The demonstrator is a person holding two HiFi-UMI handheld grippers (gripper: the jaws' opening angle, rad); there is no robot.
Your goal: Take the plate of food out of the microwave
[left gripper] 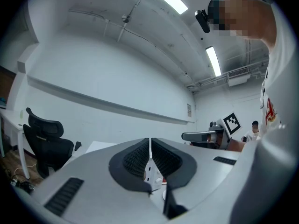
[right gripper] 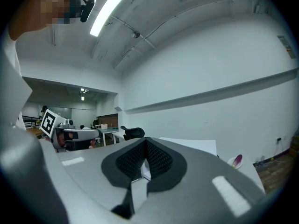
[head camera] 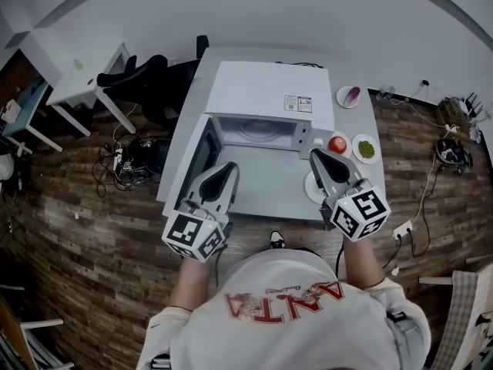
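Note:
The white microwave (head camera: 269,91) stands on a grey table (head camera: 269,195) with its door (head camera: 199,154) swung open to the left. Its cavity (head camera: 258,132) shows only a pale turntable. My left gripper (head camera: 223,169) hovers in front of the open door, its jaws shut with nothing between them (left gripper: 150,146). My right gripper (head camera: 317,155) is held at the microwave's right front corner, also shut and empty (right gripper: 145,148). Part of a white plate (head camera: 311,188) shows on the table under the right gripper. A red apple (head camera: 337,143) lies just right of that gripper's tip.
A plate of green food (head camera: 366,148) sits at the table's right edge, and a plate with a purple item (head camera: 348,96) at the back right. A black office chair (head camera: 142,79) and a white desk (head camera: 81,75) stand to the left. Cables lie on the wooden floor.

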